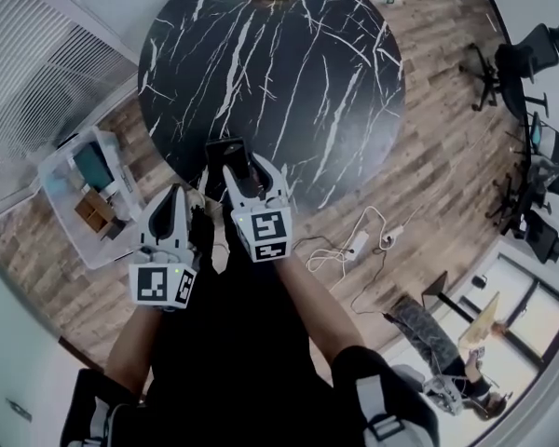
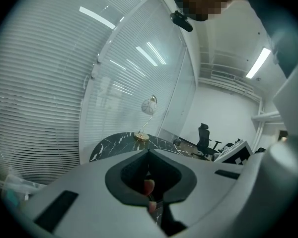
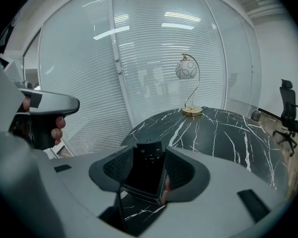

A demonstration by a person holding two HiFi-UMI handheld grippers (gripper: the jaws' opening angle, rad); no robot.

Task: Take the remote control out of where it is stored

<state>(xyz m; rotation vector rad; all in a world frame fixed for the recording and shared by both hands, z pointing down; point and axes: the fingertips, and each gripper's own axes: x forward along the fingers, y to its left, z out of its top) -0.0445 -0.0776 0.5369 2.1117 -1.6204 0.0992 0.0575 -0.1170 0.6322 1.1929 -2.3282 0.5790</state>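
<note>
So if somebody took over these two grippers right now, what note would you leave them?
Left gripper: jaws shut, empty, held short of the table.
Right gripper: jaws open, one on either side of the remote.
Remote: at the table's near edge, buttons up.
Done: the remote is out in the open; where it was stored isn't visible.
To do: probably just draw the right gripper back, leaving the remote there.

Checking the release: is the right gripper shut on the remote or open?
Open: the right gripper has its jaws wide, with the remote standing between them, apparently not pressed on either side.
</note>
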